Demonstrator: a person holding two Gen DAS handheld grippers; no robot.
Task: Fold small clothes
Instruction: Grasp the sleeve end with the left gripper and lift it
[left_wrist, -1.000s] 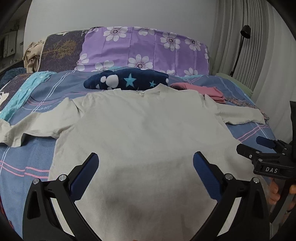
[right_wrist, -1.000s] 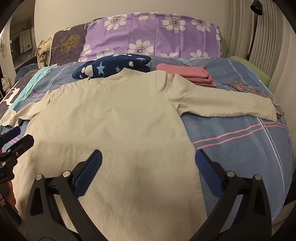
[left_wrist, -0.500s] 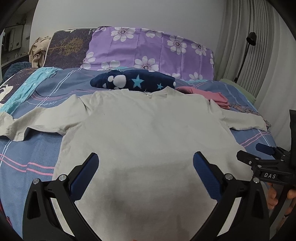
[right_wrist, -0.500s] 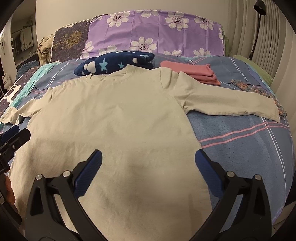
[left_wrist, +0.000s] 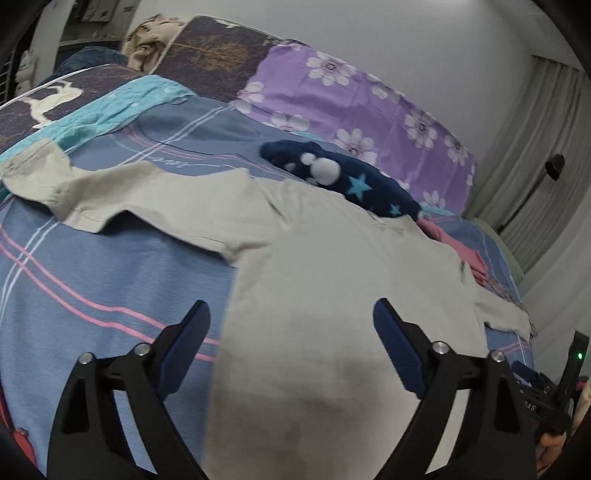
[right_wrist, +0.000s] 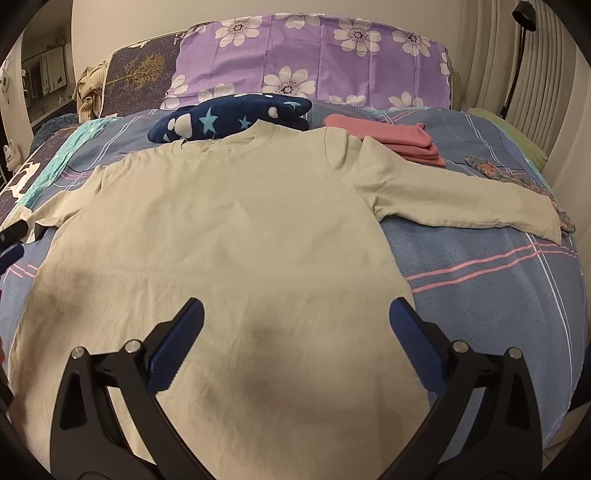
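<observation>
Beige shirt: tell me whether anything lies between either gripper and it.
Nothing visible does. The beige shirt lies spread flat on the bed, and the open right gripper and left gripper hang directly over its lower half with only air between.

A beige t-shirt (right_wrist: 221, 236) lies flat, front down, on the blue plaid bed (right_wrist: 498, 295), sleeves spread. The right claw (right_wrist: 295, 345) hovers over its lower hem, blue pads (right_wrist: 177, 347) wide apart. Beyond the collar lie a navy star-print garment (right_wrist: 229, 116) and folded pink clothes (right_wrist: 391, 138).
</observation>
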